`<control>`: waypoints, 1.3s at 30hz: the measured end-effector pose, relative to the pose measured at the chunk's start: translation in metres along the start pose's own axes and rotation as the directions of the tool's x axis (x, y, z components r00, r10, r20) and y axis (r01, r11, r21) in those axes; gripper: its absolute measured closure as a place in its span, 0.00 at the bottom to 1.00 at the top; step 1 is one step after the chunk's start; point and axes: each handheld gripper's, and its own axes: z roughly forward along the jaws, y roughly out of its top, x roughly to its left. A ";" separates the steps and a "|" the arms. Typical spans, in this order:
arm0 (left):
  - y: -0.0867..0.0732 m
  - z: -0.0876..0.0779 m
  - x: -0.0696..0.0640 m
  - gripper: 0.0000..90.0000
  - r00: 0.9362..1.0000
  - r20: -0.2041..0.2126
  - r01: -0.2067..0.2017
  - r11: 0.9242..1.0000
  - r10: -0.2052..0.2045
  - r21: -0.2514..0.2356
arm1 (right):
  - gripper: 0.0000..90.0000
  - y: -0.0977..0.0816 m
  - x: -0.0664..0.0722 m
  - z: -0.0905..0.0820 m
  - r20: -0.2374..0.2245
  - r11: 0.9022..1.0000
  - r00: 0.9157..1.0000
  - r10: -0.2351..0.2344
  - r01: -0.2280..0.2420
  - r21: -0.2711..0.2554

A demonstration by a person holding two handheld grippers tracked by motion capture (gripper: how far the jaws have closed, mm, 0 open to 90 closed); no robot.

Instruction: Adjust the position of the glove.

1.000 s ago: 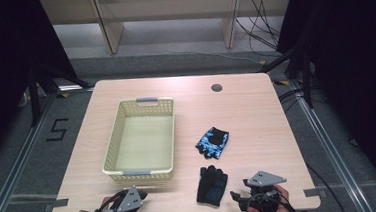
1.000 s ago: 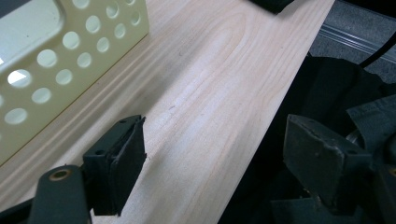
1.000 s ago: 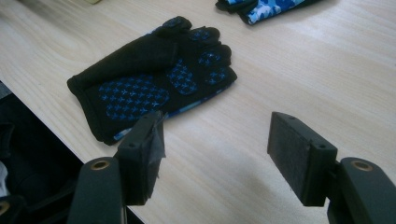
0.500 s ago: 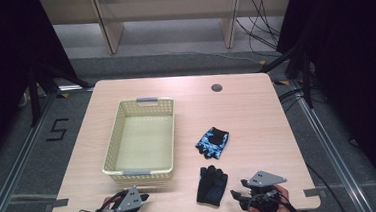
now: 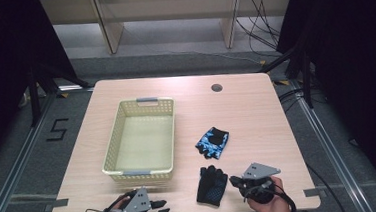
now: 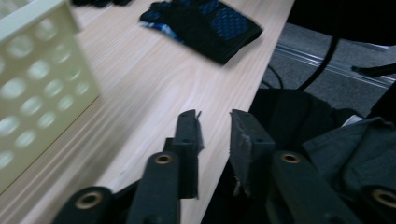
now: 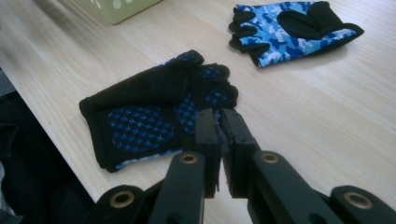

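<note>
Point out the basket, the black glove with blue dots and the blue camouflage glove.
basket (image 5: pixel 136 102): high view, on its far rim by the grey handle.
black glove with blue dots (image 7: pixel 140 123): right gripper view, on the dotted palm.
blue camouflage glove (image 7: pixel 280 35): right gripper view, on the patterned patch below the black palm pad.

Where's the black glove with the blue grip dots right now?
In the high view the black glove lies palm up near the table's front edge, just left of the right gripper, with the blue camouflage glove just behind it and the basket farther left.
</note>
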 end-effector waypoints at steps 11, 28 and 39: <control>0.025 0.047 -0.007 0.99 0.998 0.048 -0.038 0.999 0.036 0.026 | 1.00 0.019 -0.011 0.026 -0.018 1.000 1.000 -0.017 0.018 0.025; 0.056 0.098 -0.021 0.99 0.994 0.075 -0.090 0.994 0.085 0.055 | 1.00 0.033 -0.018 0.062 -0.056 0.996 0.998 -0.032 0.036 0.079; 0.059 0.102 -0.003 0.98 0.993 0.003 -0.119 0.985 0.119 0.123 | 1.00 0.022 -0.018 0.062 -0.059 0.992 0.998 0.010 -0.002 0.126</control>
